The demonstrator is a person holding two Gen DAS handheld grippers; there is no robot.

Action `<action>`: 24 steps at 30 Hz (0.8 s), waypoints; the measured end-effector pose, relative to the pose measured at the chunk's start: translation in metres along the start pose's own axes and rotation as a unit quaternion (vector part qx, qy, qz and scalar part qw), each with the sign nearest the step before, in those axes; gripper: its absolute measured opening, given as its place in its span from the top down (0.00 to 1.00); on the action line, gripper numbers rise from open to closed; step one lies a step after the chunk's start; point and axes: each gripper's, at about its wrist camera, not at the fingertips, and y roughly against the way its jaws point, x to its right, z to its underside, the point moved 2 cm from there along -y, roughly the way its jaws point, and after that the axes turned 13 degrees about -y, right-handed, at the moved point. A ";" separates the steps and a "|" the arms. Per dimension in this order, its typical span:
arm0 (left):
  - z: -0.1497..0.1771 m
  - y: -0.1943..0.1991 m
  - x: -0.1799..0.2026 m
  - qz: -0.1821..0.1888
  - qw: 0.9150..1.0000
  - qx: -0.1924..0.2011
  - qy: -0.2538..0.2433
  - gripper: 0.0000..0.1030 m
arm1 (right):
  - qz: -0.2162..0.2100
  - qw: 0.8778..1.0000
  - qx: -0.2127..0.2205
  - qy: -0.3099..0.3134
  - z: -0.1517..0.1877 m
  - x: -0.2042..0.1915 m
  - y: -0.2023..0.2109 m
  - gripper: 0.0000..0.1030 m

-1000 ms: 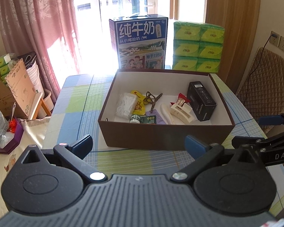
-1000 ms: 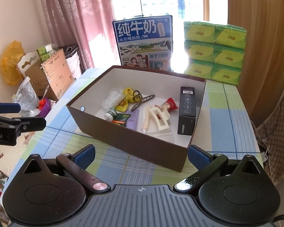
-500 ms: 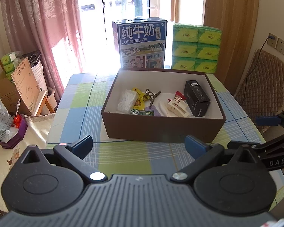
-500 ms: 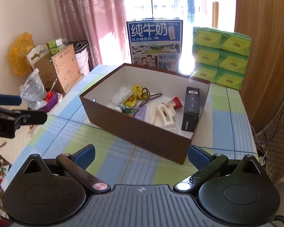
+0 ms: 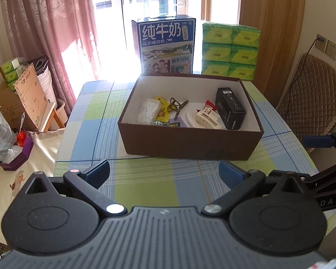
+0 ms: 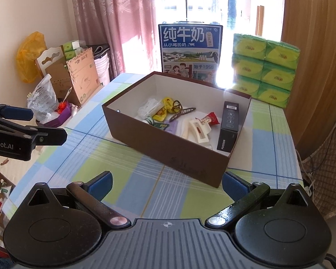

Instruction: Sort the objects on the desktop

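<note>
Both tongs hang above the near end of the table, pointed at the box. Left tongs (image 5: 164,171) are spread wide, the blue-padded tips far apart with nothing between them but checked cloth below. Right tongs (image 6: 166,182) are spread just as wide and grip nothing either. From the left camera, the right tongs poke in at the right edge; from the right camera, the left ones reach in from the left edge.

On the table (image 5: 96,121), which wears a blue, green and white checked cloth, sits a brown box (image 5: 190,144) with a white inside, open at the top. The small things all lie inside it. A black carton (image 5: 230,108) lies along the right wall. Beside it is a cream hair clip (image 5: 207,118), with a small red packet (image 5: 209,107) just behind it. Toward the middle lies a dark brown hair clip (image 5: 178,107), next to a yellow packet (image 5: 162,108). A clear bag of white bits (image 5: 149,111) sits at the left. Near the front wall are a little green-capped bottle (image 6: 149,120) and a pale purple card (image 6: 173,126).

Behind the box stands a blue milk carton (image 5: 165,44), upright, and beside it a stack of green tissue packs (image 5: 229,50). A chair with a quilted brown cover (image 5: 311,98) stands to the right of the table. Pink curtains (image 5: 53,27) hang at the left, above cardboard boxes (image 5: 26,94) on the floor.
</note>
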 end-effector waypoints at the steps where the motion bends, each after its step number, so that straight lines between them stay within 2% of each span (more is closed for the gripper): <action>1: 0.001 0.000 0.001 0.000 1.000 -0.001 -0.001 0.01 | 0.001 1.000 0.000 0.000 0.001 0.000 0.000 0.02; 24: 0.033 -0.018 0.015 0.000 0.998 -0.060 0.007 0.01 | -0.001 1.000 -0.018 -0.002 0.017 -0.001 -0.002 0.02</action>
